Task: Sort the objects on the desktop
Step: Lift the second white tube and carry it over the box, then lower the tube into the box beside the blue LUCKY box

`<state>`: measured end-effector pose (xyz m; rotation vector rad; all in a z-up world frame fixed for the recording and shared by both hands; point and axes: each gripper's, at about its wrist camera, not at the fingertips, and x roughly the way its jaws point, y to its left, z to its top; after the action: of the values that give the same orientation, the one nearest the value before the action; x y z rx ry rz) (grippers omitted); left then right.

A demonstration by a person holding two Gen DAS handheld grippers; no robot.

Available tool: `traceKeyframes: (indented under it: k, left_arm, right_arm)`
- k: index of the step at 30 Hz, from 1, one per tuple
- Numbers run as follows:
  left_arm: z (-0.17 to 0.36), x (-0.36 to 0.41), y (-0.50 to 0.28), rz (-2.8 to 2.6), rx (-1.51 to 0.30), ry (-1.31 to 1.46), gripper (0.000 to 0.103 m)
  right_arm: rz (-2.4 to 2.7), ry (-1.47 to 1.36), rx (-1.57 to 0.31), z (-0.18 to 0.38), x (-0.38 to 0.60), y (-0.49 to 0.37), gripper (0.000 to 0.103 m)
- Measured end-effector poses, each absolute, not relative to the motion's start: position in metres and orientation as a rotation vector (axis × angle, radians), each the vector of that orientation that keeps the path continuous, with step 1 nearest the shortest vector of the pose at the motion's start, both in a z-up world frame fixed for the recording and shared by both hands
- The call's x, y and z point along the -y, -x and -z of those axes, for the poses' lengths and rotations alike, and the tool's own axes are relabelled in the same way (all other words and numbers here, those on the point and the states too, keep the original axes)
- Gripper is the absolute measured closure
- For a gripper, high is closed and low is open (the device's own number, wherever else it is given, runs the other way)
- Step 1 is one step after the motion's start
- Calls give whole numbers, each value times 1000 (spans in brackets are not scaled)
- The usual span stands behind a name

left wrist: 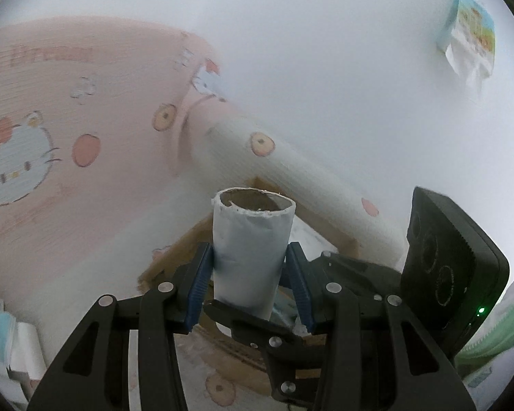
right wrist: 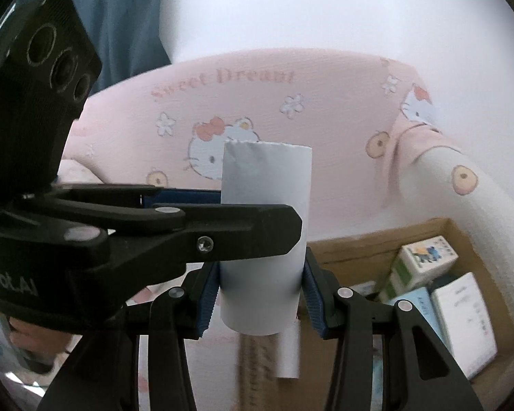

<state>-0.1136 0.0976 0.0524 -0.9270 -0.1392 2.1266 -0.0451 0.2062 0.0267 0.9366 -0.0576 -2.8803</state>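
Paper roll point(left wrist: 252, 250) upright between both grippers — left gripper point(left wrist: 250, 284) and right gripper point(right wrist: 261, 294) each pinch its lower body, jaws crossing; cardboard box point(right wrist: 462, 239) lies below-right, nearer the right.

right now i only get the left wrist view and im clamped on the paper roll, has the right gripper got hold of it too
observer: yes. The right gripper has both blue pads pressed on the paper roll, nearer its lower end than where the left gripper clamps it.
operator: ok and whats in the cardboard box, i just see its edges
observer: The cardboard box holds small packs, among them a green and white carton and a white box next to it.
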Motion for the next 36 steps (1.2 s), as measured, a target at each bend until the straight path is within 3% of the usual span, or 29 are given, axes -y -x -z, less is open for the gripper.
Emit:
traceKeyframes:
  k: [7,19,27,36]
  left_arm:
    - [-50,-136,126,-2053,41,966,55]
    - [-20,-148,159,-1919,240,1163,55]
    - [11,-159,179,-1862,305,1341,55]
    - [42,-178,192,-1827,345,1540,55]
  right_arm:
    - [2916,-960,-74,-17,-234,42,60]
    - [2820,-1070,82,-7,-270,49,60]
    - [2674,-1180,355,9,-299,65,60]
    - [2610,-1332,343,25,-307,83,62]
